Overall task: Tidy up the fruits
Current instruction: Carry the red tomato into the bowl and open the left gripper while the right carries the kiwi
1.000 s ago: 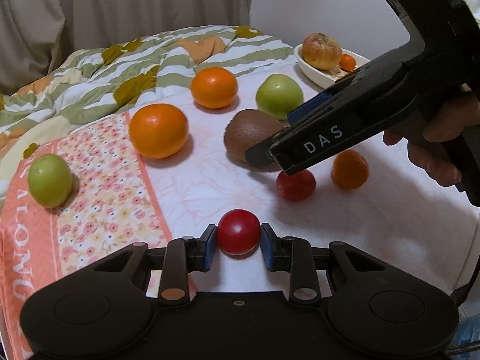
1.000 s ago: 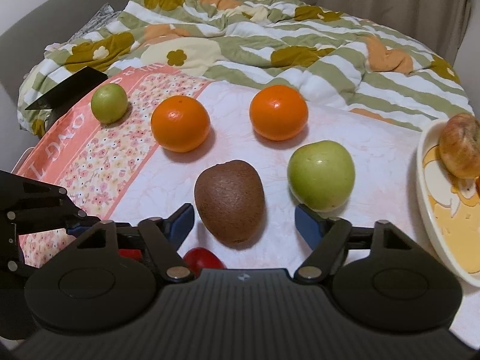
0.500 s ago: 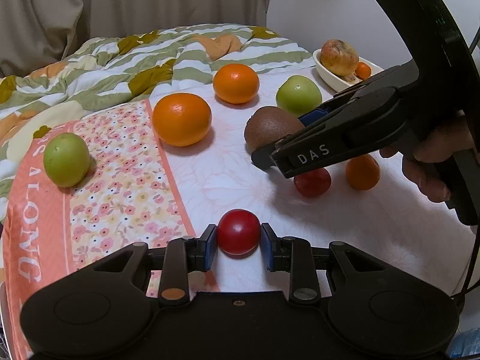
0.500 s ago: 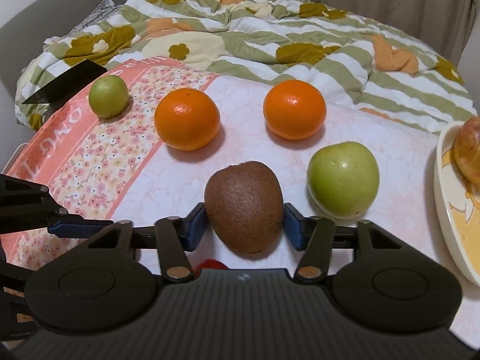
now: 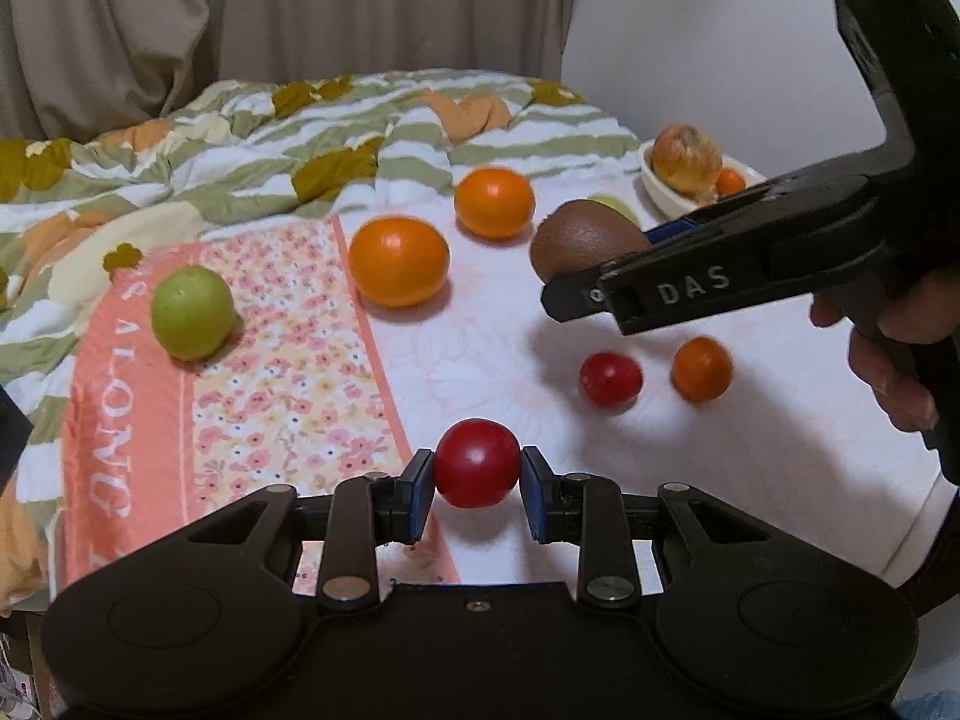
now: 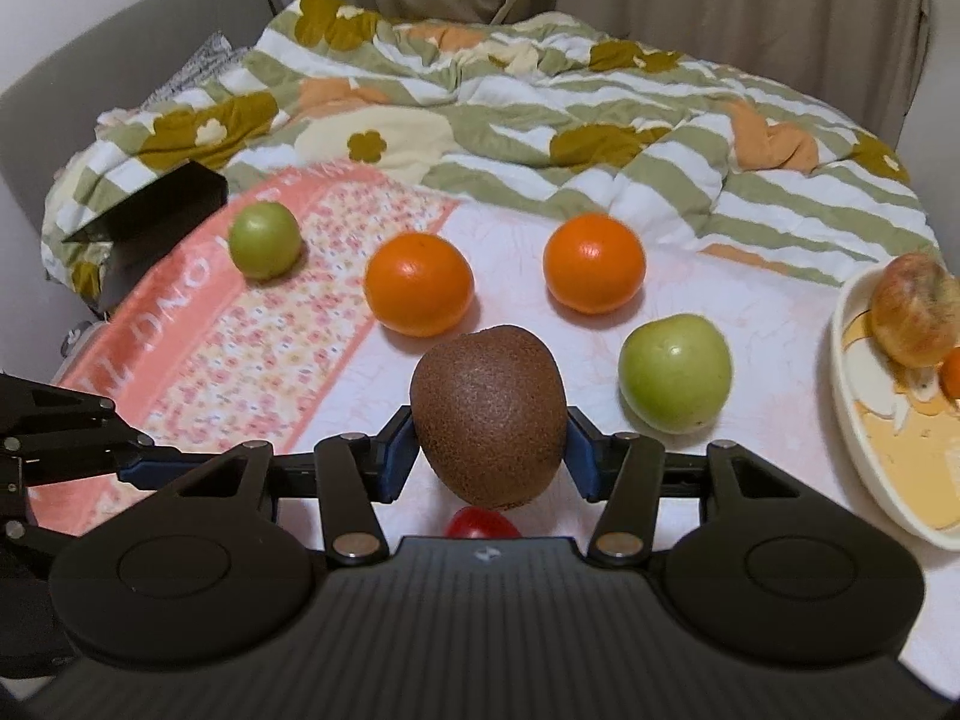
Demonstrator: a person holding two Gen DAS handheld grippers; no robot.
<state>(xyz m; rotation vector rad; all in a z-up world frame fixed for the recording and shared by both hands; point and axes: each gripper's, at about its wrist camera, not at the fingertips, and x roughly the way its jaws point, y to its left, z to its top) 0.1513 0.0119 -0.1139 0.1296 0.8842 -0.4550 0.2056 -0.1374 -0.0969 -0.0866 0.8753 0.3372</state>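
Note:
My left gripper [image 5: 477, 489] is shut on a small red fruit [image 5: 477, 462] and holds it above the bed. My right gripper [image 6: 490, 453] is shut on a brown kiwi [image 6: 489, 414], lifted off the sheet; it also shows in the left wrist view [image 5: 579, 240]. Two oranges [image 6: 418, 292] [image 6: 594, 262], a large green apple [image 6: 675, 381] and a small green apple [image 6: 265, 239] lie on the bed. A second red fruit [image 5: 610, 378] and a small orange fruit [image 5: 701, 369] lie under my right gripper.
A cream dish [image 6: 870, 420] at the right holds a reddish apple [image 6: 912, 309] and a small orange fruit. A striped flowered blanket [image 6: 540, 120] is bunched at the back. A pink floral towel [image 5: 252, 390] lies at the left. Curtains and wall behind.
My right gripper closed on the kiwi and lifted it. My left gripper rose and pulled back with the red fruit held.

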